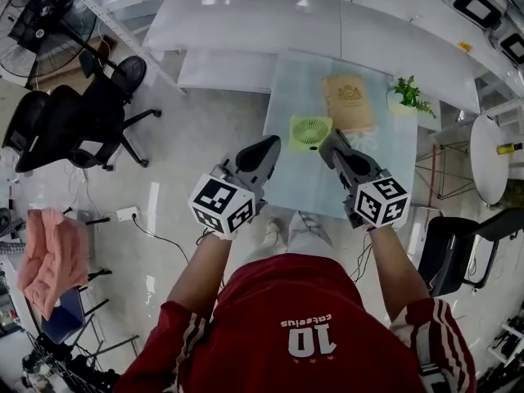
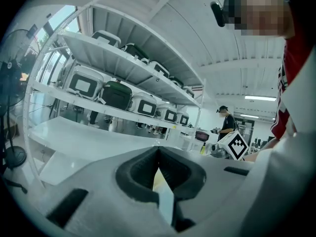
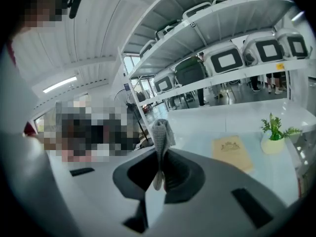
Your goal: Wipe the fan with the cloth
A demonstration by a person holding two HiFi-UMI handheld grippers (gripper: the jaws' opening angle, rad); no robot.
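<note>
I'm looking at the fan sitting on the table: a small, pale green, square one, with its round grille facing up toward the head camera. It's lying in the table's left half, just beside a tan book. The cloth is grey and ribbed, folded into a narrow strip. The right gripper is pinching it, with the bunched end sticking up past the jaw tips and a short tail hanging behind them.

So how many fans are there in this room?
2: a small green fan on the table ahead, and a black standing fan at far left. Others may be hidden.
</note>
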